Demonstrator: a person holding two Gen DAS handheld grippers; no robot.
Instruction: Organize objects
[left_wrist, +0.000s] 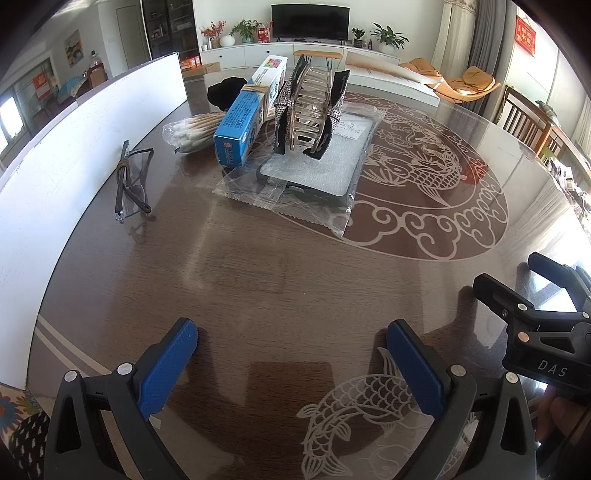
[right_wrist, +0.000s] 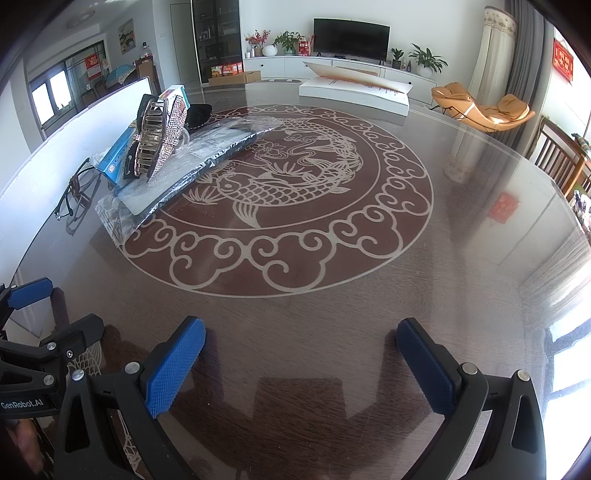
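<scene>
Left gripper (left_wrist: 291, 354) and right gripper (right_wrist: 301, 354): jaws wide, empty. The rhinestone hair claw (left_wrist: 312, 107) stands on the bagged phone case (left_wrist: 306, 173), blue box (left_wrist: 247, 118) leaning alongside; nudging either risks toppling the claw

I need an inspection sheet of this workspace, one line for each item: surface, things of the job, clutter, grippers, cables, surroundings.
Surface: glossy dark table with an etched fish pattern, glare on it.
Job's things: rhinestone hair claw standing on a bagged phone case; blue box leaning beside it; bag of cotton swabs; black cloth item behind; folded glasses apart, near the white board.
Clutter: nothing seen.
Grippers: left gripper open and holding nothing; right gripper open and holding nothing; both low over bare table.
Cables: nothing seen.
Surroundings: living room, television, potted plants, orange lounge chair.
</scene>
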